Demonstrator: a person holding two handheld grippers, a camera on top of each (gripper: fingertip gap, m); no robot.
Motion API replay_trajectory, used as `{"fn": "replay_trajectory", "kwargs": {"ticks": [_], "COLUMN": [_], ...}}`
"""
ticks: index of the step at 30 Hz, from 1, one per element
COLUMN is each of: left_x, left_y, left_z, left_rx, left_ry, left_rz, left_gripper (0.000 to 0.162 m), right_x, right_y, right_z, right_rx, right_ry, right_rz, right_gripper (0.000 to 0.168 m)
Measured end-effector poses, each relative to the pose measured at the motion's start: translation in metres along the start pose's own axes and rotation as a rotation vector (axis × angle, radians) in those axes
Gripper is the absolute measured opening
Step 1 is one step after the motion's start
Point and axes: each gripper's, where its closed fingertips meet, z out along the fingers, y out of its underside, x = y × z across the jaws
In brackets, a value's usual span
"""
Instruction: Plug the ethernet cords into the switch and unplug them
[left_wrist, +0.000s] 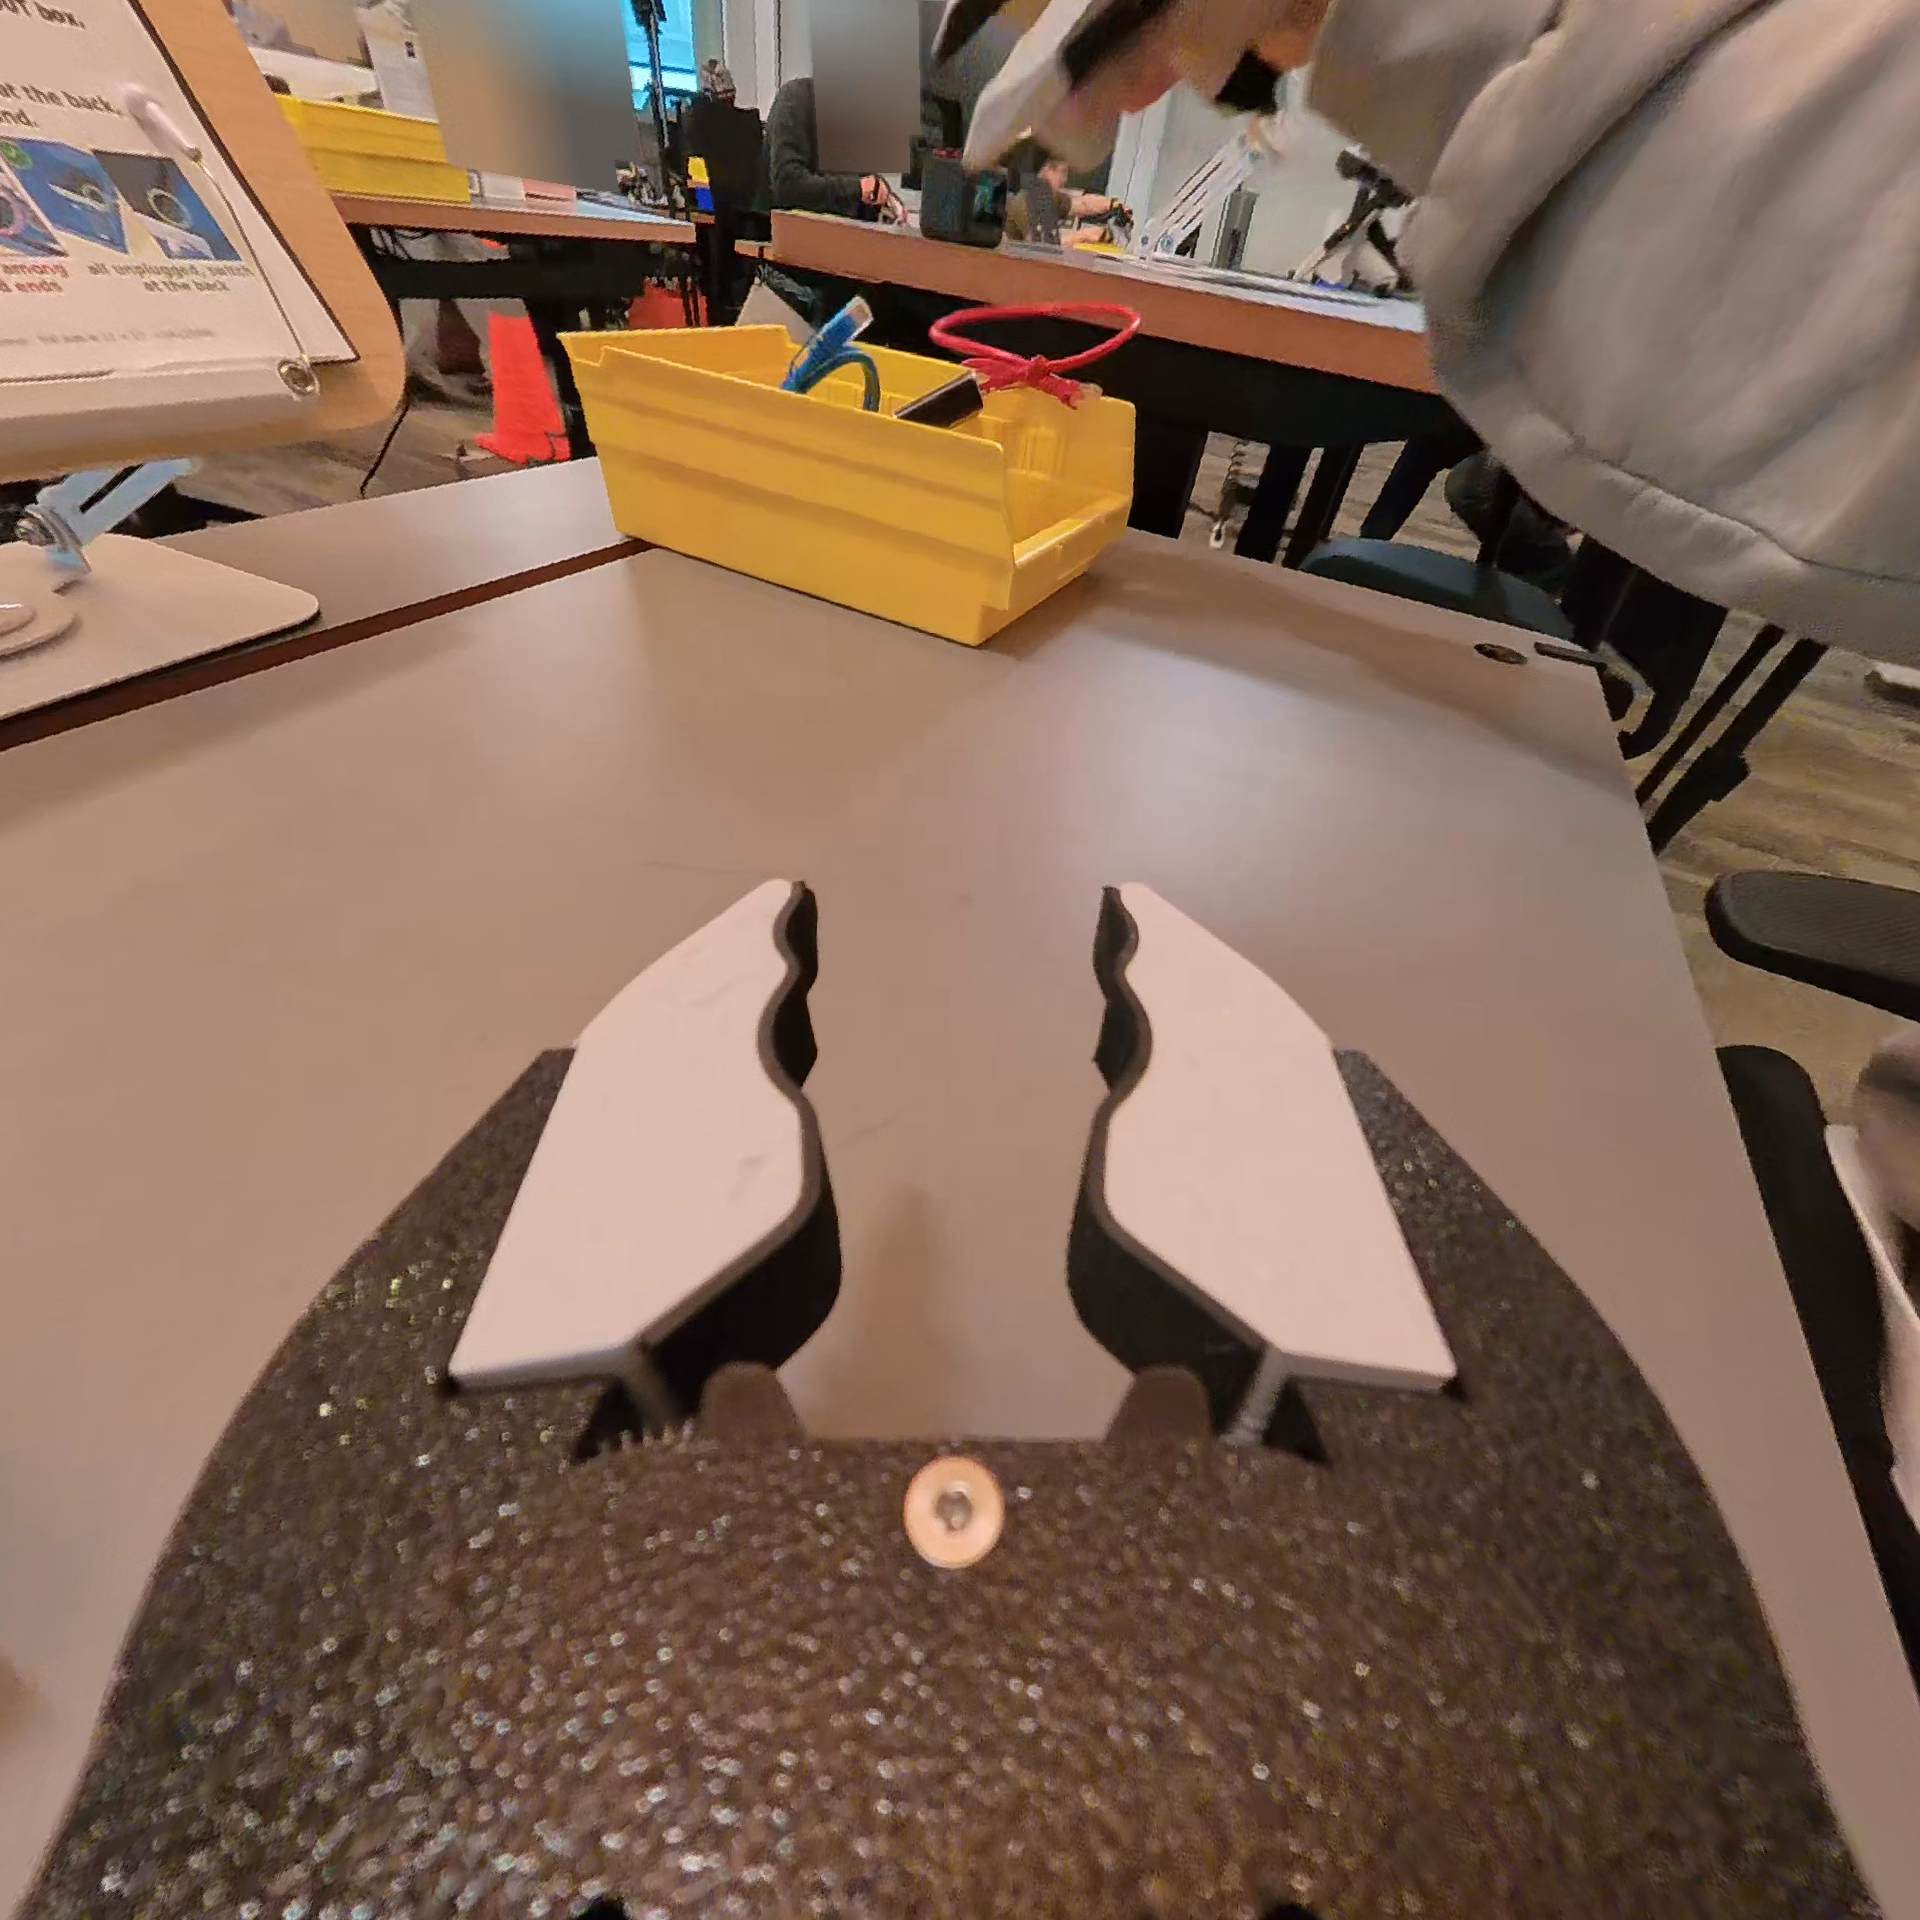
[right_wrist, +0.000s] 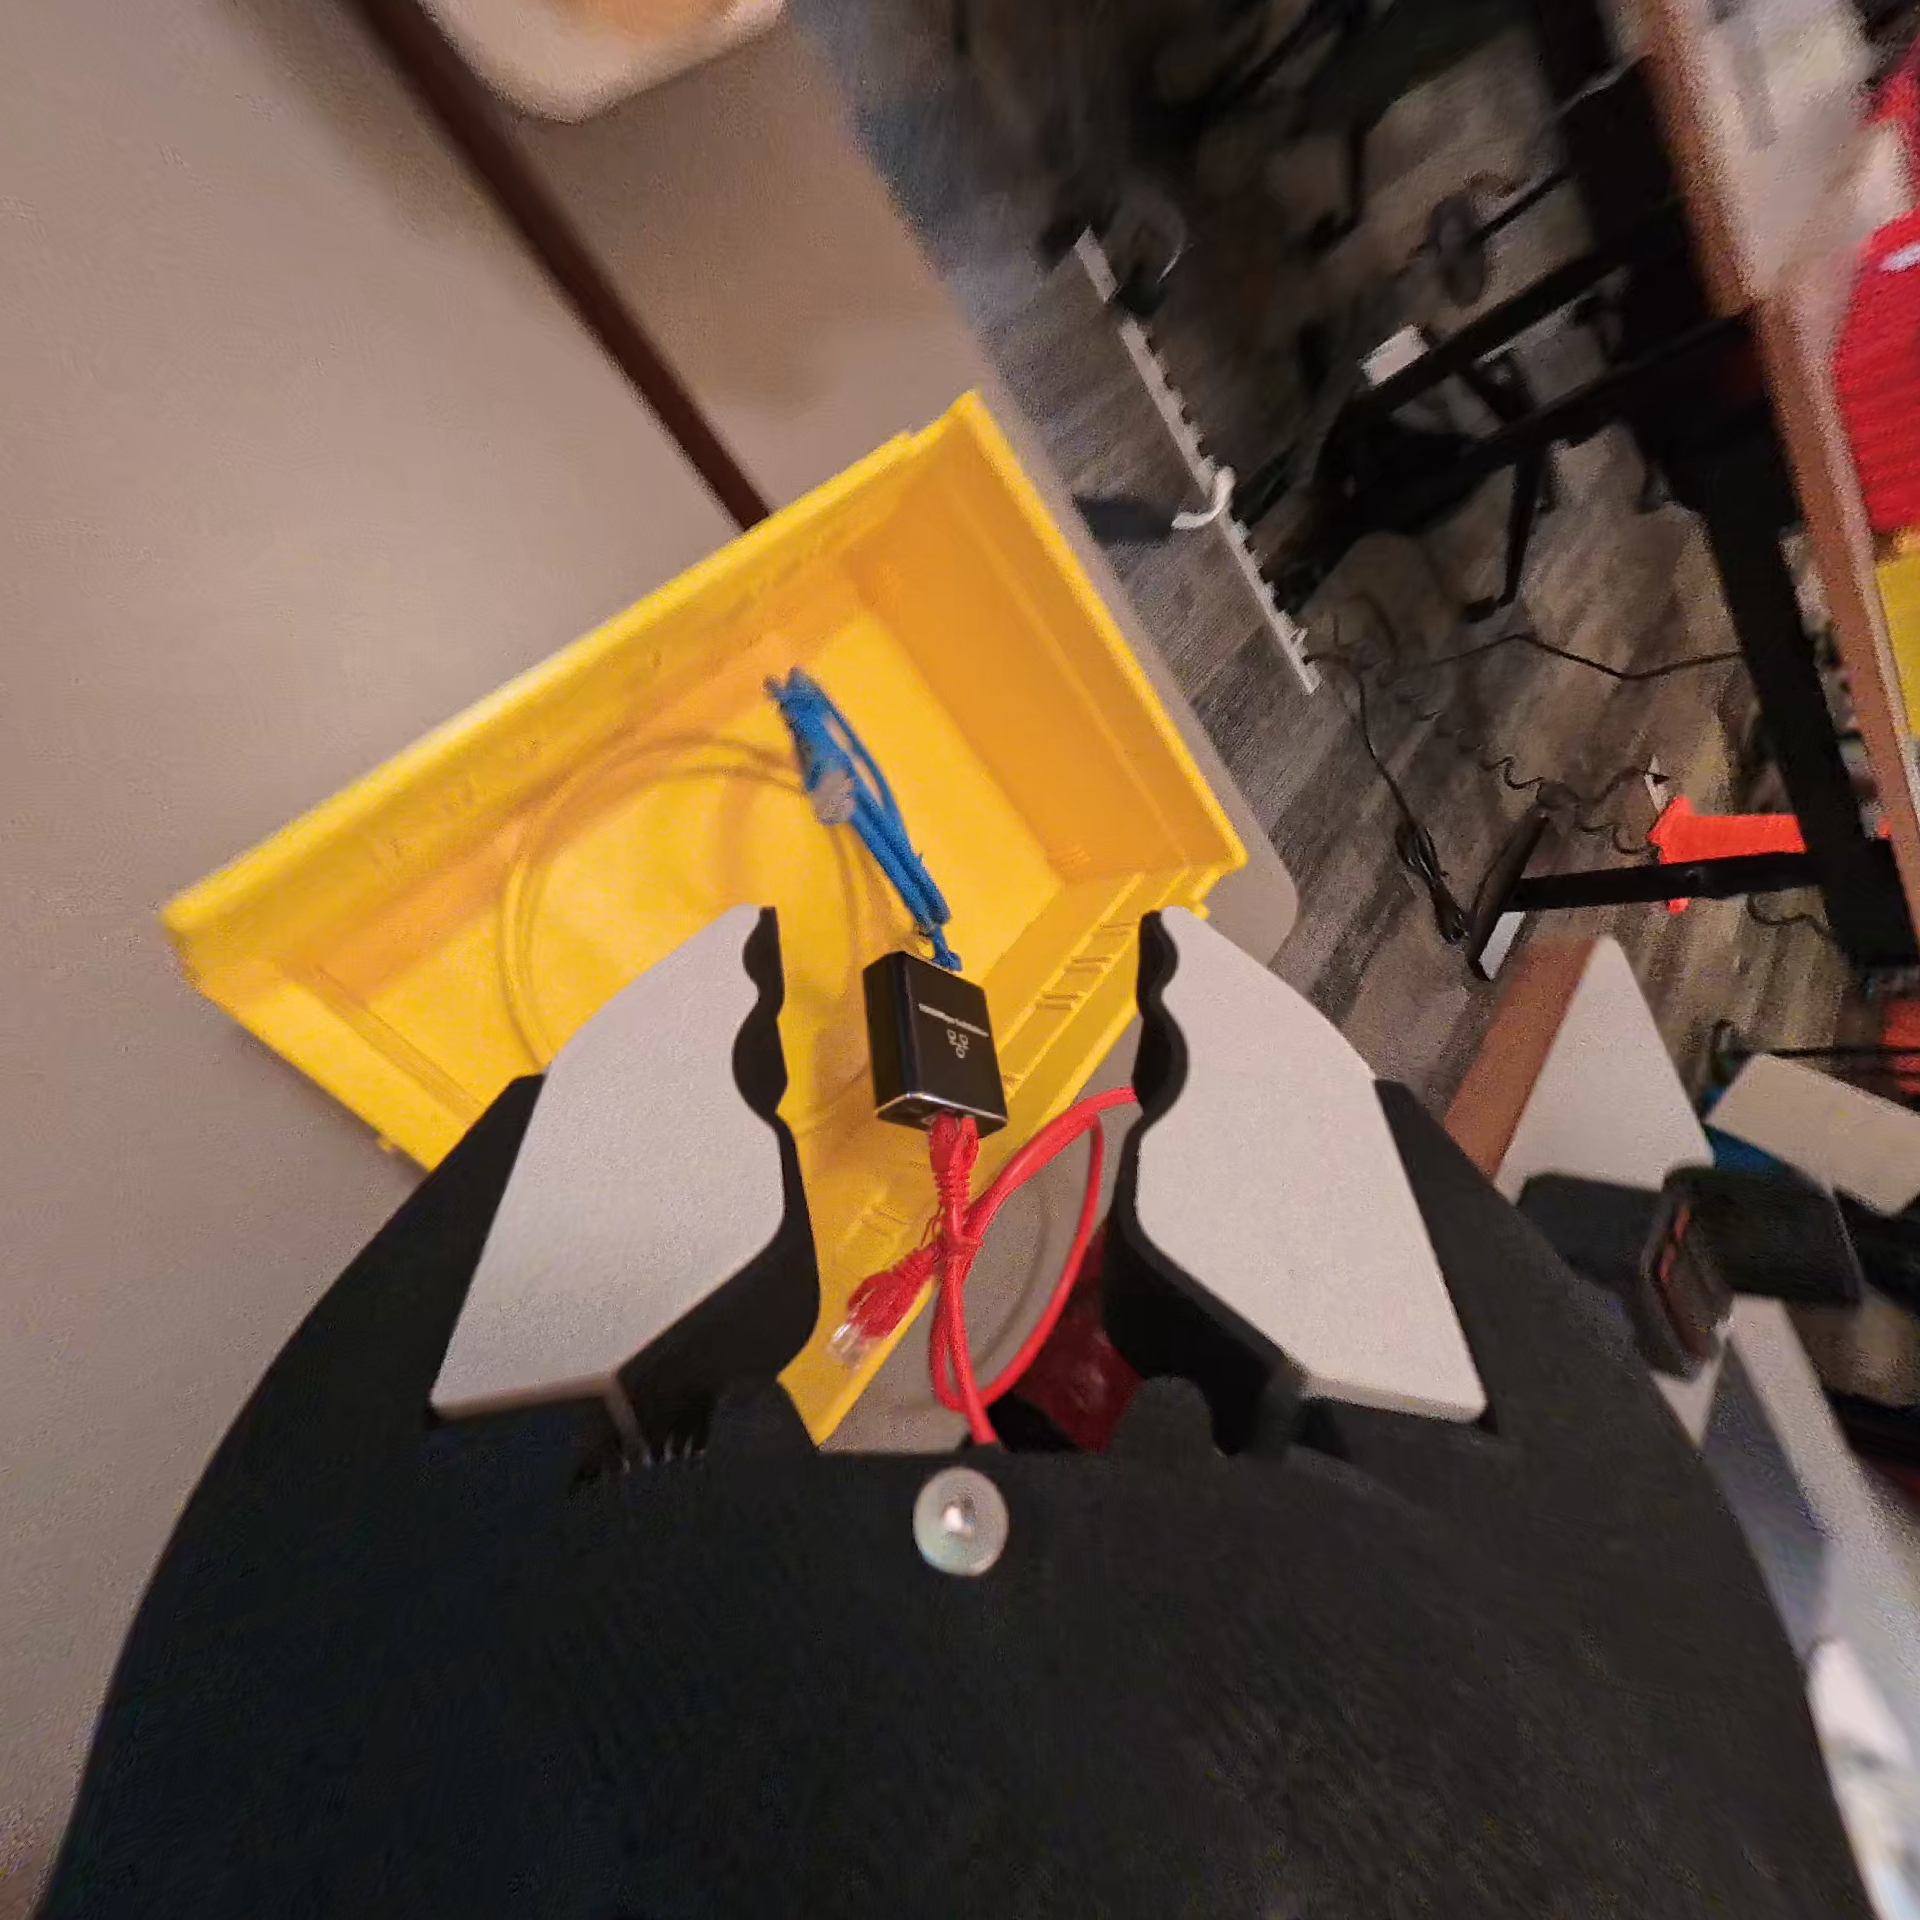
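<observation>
A yellow bin (left_wrist: 831, 499) stands at the table's far side. In it lies a small black switch (left_wrist: 940, 400) with a blue cord (left_wrist: 831, 358) and a red cord (left_wrist: 1039, 332) looping up over the rim. My left gripper (left_wrist: 956, 894) is open and empty, low over the bare table, well short of the bin. My right gripper (right_wrist: 958, 920) is open and empty, above the bin (right_wrist: 468, 748) and looking down on the switch (right_wrist: 935, 1039). The blue cord (right_wrist: 842, 769) meets the switch's far end. The red cord (right_wrist: 966, 1247) appears plugged into its near end.
A stand with an instruction sheet (left_wrist: 135, 208) sits on a second table at the left. A grey sleeve (left_wrist: 1662, 312) reaches over from the right. The grey table (left_wrist: 935, 727) ends at the right, where black chairs (left_wrist: 1818, 935) stand. Other desks and people are behind.
</observation>
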Motion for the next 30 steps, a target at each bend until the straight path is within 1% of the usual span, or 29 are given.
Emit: {"fn": "replay_trajectory", "kwargs": {"ticks": [2,4,7,8,9,10,11,12,13,14,15,17,18,20,22,24,25,26,27,28,30], "left_x": [-0.002,-0.002,0.001,0.004,0.007,0.01,0.014,0.018,0.023,0.028,0.034,0.045,0.049,0.055,0.058,0.061,0.062,0.062,0.061,0.061,0.061], "left_y": [0.001,0.003,-0.005,-0.011,-0.016,-0.02,-0.023,-0.025,-0.025,-0.025,-0.025,-0.023,-0.021,-0.016,-0.011,-0.007,-0.005,-0.003,-0.002,-0.001,0.0], "left_z": [0.003,0.009,0.023,0.031,0.039,0.047,0.056,0.064,0.071,0.078,0.085,0.095,0.1,0.105,0.107,0.107,0.106,0.106,0.105,0.105,0.104], "left_rx": [-0.032,-0.082,-0.12,-0.127,-0.139,-0.159,-0.182,-0.208,-0.233,-0.254,-0.271,-0.29,-0.3,-0.331,-0.361,-0.373,-0.377,-0.38,-0.38,-0.381,-0.38], "left_ry": [-0.029,-0.047,-0.057,-0.047,-0.035,-0.024,-0.013,-0.001,0.01,0.022,0.04,0.075,0.085,0.089,0.083,0.083,0.084,0.08,0.075,0.076,0.085], "left_rz": [0.003,0.014,0.033,0.039,0.045,0.057,0.075,0.095,0.114,0.128,0.135,0.133,0.129,0.132,0.144,0.149,0.145,0.138,0.129,0.118,0.1], "left_gripper": [0.051,0.051,0.051,0.051,0.051,0.051,0.052,0.053,0.055,0.056,0.056,0.056,0.056,0.057,0.058,0.058,0.058,0.057,0.057,0.056,0.056], "right_x": [0.006,0.006,0.01,0.014,0.016,0.014,0.005,-0.001,-0.003,-0.005,-0.007,-0.003,0.003,0.024,0.035,0.037,0.038,0.04,0.039,0.038,0.036], "right_y": [0.0,0.011,0.046,0.064,0.082,0.097,0.114,0.136,0.16,0.177,0.188,0.198,0.199,0.198,0.204,0.21,0.211,0.211,0.21,0.207,0.203], "right_z": [-0.032,-0.062,-0.099,-0.105,-0.106,-0.101,-0.09,-0.076,-0.063,-0.05,-0.037,-0.016,-0.009,-0.003,0.012,0.03,0.037,0.041,0.044,0.045,0.045], "right_rx": [0.094,0.151,0.23,0.251,0.268,0.287,0.273,0.204,0.113,0.047,0.009,-0.03,-0.036,-0.044,-0.09,-0.127,-0.135,-0.151,-0.155,-0.149,-0.153], "right_ry": [0.026,0.061,0.185,0.23,0.249,0.232,0.178,0.153,0.184,0.214,0.235,0.277,0.305,0.415,0.428,0.383,0.371,0.364,0.342,0.332,0.315], "right_rz": [0.115,0.204,0.365,0.43,0.473,0.484,0.472,0.432,0.361,0.264,0.175,0.038,-0.008,-0.114,-0.213,-0.25,-0.257,-0.261,-0.263,-0.272,-0.311], "right_gripper": [0.067,0.066,0.06,0.056,0.057,0.055,0.051,0.047,0.052,0.065,0.075,0.075,0.072,0.075,0.074,0.075,0.07,0.062,0.048,0.039,0.011]}}
